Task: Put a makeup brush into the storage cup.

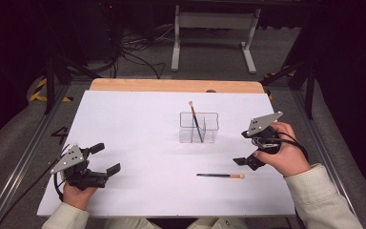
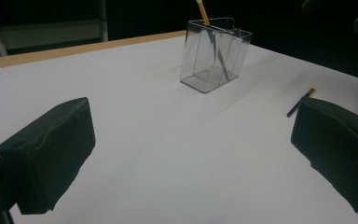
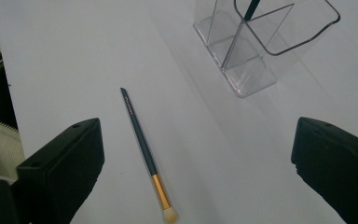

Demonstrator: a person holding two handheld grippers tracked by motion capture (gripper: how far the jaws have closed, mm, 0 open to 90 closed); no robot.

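A clear plastic holder (image 1: 199, 128) (image 2: 214, 56) (image 3: 256, 42) with compartments stands at mid-table. One thin dark brush (image 1: 195, 120) (image 2: 204, 14) leans upright inside it. A second brush (image 1: 220, 175) (image 3: 145, 149) (image 2: 301, 101), dark-handled with a gold band and pale bristles, lies flat on the white table in front of the holder. My right gripper (image 1: 243, 149) (image 3: 196, 186) hovers open just right of this brush, with the brush between its jaws in the right gripper view. My left gripper (image 1: 106, 158) (image 2: 191, 163) is open and empty near the table's front left.
The white sheet (image 1: 138, 143) covers the table, with a wooden strip (image 1: 171, 85) along the far edge. Metal rails (image 1: 24, 157) flank both sides. Beyond the table stand a white frame (image 1: 214, 33) and loose cables (image 1: 133, 52) on the floor.
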